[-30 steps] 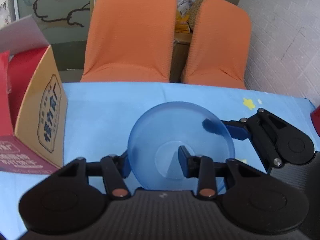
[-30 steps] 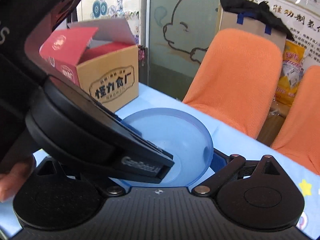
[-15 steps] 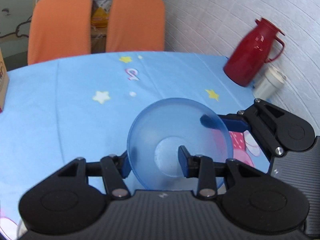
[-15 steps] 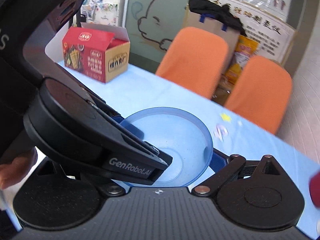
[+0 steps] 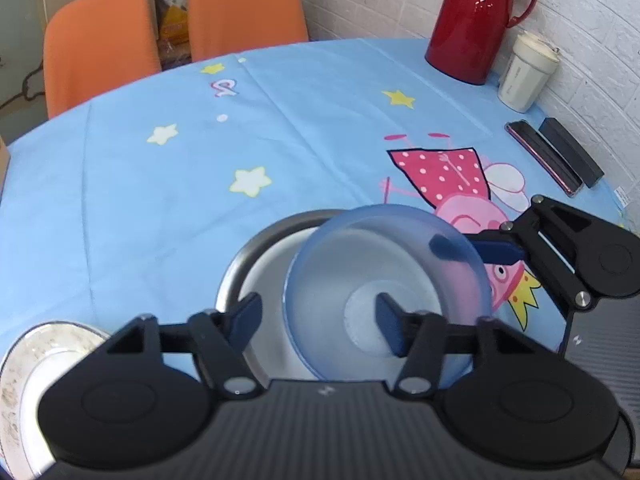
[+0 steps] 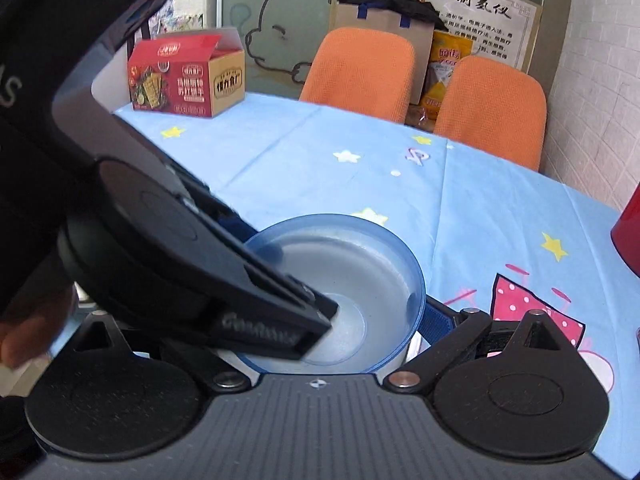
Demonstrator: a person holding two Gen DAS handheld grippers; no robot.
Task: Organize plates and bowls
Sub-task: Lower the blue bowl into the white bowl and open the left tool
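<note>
A translucent blue bowl (image 5: 384,276) hangs just above a metal bowl (image 5: 256,264) on the blue tablecloth. My left gripper (image 5: 320,316) is open; its left finger is clear of the bowl's rim and its right finger (image 5: 390,328) is inside the bowl. My right gripper grips the bowl's far rim with one finger (image 5: 496,250) outside and one inside. In the right wrist view the blue bowl (image 6: 360,280) sits between the right fingers, and the left gripper's body (image 6: 192,272) covers its left side. A white patterned plate (image 5: 36,364) lies at the lower left.
A red thermos (image 5: 476,16), a white cup (image 5: 526,74) and two dark flat cases (image 5: 556,156) stand at the table's right near the brick wall. A red and tan carton (image 6: 188,74) sits at the far left. Two orange chairs (image 5: 172,24) stand behind the table.
Both grippers carried the blue bowl right and down over the metal bowl. The left gripper has opened, its left finger now away from the rim. The white plate came into view.
</note>
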